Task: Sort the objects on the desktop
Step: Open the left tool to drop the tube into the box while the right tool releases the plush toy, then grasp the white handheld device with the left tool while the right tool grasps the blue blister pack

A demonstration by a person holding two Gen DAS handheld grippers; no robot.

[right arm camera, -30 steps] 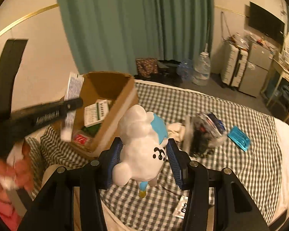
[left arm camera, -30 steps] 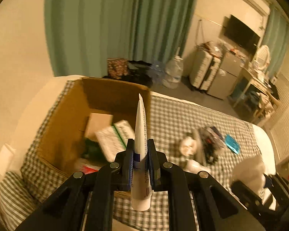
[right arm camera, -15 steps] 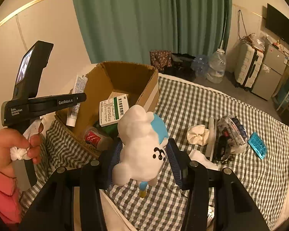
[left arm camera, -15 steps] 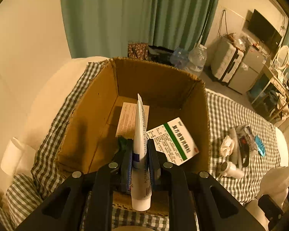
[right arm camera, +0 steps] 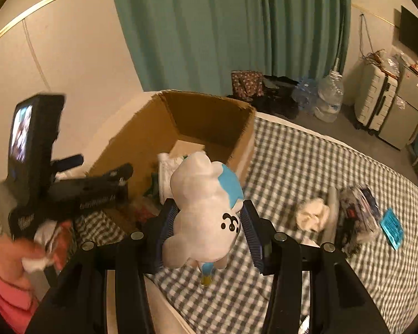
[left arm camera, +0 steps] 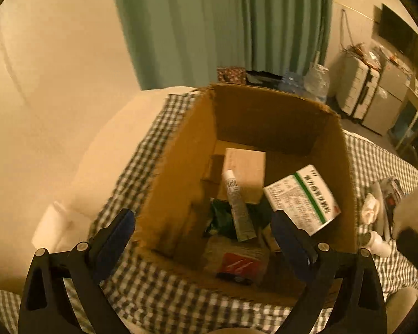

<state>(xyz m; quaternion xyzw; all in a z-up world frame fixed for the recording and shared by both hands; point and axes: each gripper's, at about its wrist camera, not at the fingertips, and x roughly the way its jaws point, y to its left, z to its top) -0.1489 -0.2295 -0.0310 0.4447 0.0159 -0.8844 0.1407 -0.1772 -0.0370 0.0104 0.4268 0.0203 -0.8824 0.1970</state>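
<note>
An open cardboard box [left arm camera: 181, 167] stands on the checked cloth; it also shows in the right wrist view [right arm camera: 142, 139]. My left gripper [left arm camera: 203, 231] is open above the box's near edge. A white tube [left arm camera: 238, 206] lies inside the box among a green-striped white carton [left arm camera: 303, 197], a tan flat packet [left arm camera: 246, 172] and a red-labelled item [left arm camera: 237, 264]. My right gripper [right arm camera: 206, 228] is shut on a white plush toy with a blue patch [right arm camera: 206, 208], held above the cloth just right of the box.
On the checked cloth [right arm camera: 306, 167] to the right lie a crumpled white tissue [right arm camera: 312, 217], a plastic-wrapped bundle [right arm camera: 356, 208], a blue packet [right arm camera: 393, 228] and a small white bottle [left arm camera: 376, 243]. Green curtain [right arm camera: 223, 27], water jug and suitcases stand behind.
My left gripper has opened and let go of the white tube, which now lies inside the box. My right gripper with the plush toy has moved closer to the box.
</note>
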